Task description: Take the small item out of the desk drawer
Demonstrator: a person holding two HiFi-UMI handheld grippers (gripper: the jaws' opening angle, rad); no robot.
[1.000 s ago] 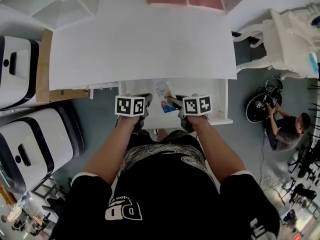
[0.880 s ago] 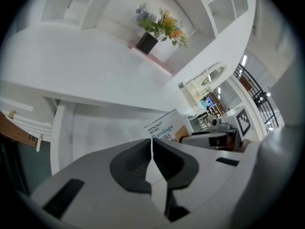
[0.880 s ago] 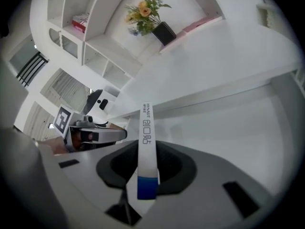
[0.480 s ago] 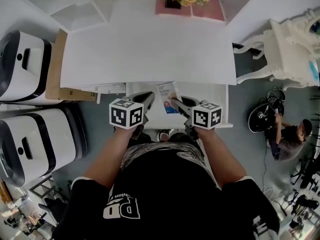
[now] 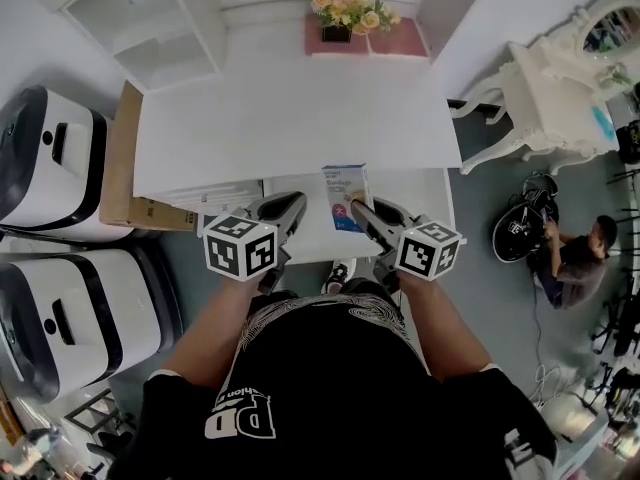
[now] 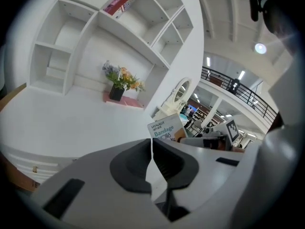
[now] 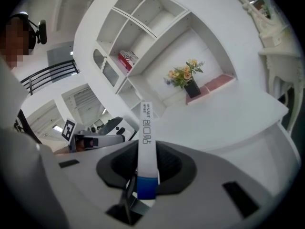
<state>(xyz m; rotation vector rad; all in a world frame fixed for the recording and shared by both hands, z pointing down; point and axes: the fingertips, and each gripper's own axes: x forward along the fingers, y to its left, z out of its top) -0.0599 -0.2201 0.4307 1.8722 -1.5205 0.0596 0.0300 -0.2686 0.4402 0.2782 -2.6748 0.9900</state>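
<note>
A small white and blue bandage box [image 5: 346,196] stands upright between the jaws of my right gripper [image 5: 360,209], above the open white desk drawer [image 5: 422,194]. In the right gripper view the box [image 7: 146,142] shows edge-on, with the right gripper [image 7: 146,171] shut on its lower end. My left gripper [image 5: 294,201] hovers over the drawer's left part, shut and holding nothing. In the left gripper view, the left gripper's [image 6: 152,150] jaws meet, and the box [image 6: 166,128] shows beyond them. The white desk top [image 5: 290,108] lies just ahead.
A flower pot [image 5: 338,13] on a pink mat stands at the desk's back. White shelves [image 5: 150,18] rise at the back left. A cardboard box [image 5: 122,163] and white machines [image 5: 45,158] stand left. An ornate white dresser [image 5: 545,98] and a seated person [image 5: 578,258] are at right.
The right gripper has come up out of the drawer with the bandage box toward the desk's front edge. The left gripper stays shut and has drifted slightly left.
</note>
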